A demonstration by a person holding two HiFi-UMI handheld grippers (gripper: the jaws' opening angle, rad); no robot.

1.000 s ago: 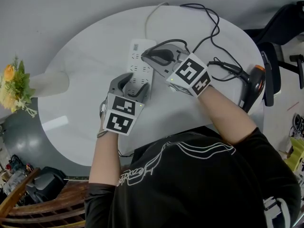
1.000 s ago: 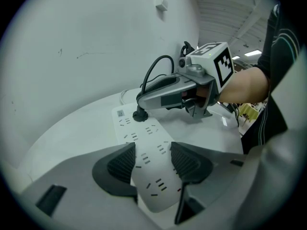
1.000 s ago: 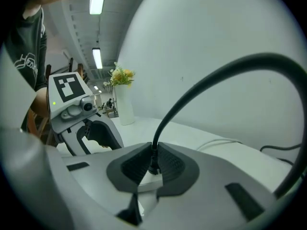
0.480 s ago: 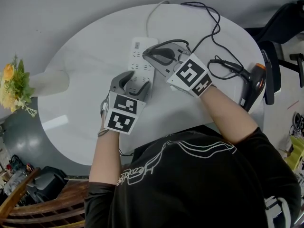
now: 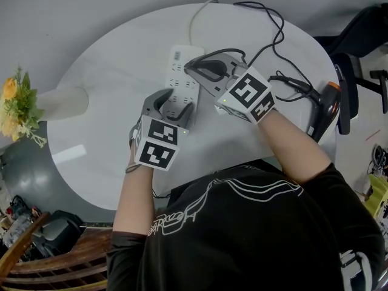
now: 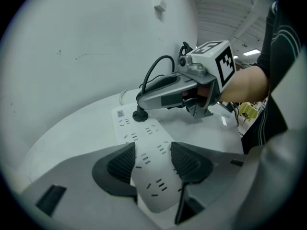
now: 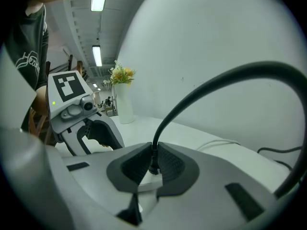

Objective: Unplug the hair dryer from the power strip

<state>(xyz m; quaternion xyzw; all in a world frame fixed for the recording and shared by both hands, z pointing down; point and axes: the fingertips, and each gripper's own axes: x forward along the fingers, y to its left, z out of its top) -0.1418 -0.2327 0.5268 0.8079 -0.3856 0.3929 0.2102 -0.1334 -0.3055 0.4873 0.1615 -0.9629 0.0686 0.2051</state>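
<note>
right tongs [image 7: 153, 161] are pinched tight on the hair dryer's black plug [image 6: 139, 114], which stands upright at the far end of the white power strip [image 6: 144, 128], and left tongs [image 6: 152, 163] clamp wide across its near end, so I'd pull straight up.

- The right gripper [image 7: 152, 163] has its jaws pressed together on the black plug [image 7: 153, 168], which sits in the white power strip [image 7: 146, 182].
- The plug's black cord [image 7: 201, 92] arches up and to the right.
- The left gripper [image 7: 96, 140] stands at the left.
- Behind it, a vase of flowers [image 7: 124, 104] stands near the tabletop's [image 7: 201, 145] far edge.
</note>
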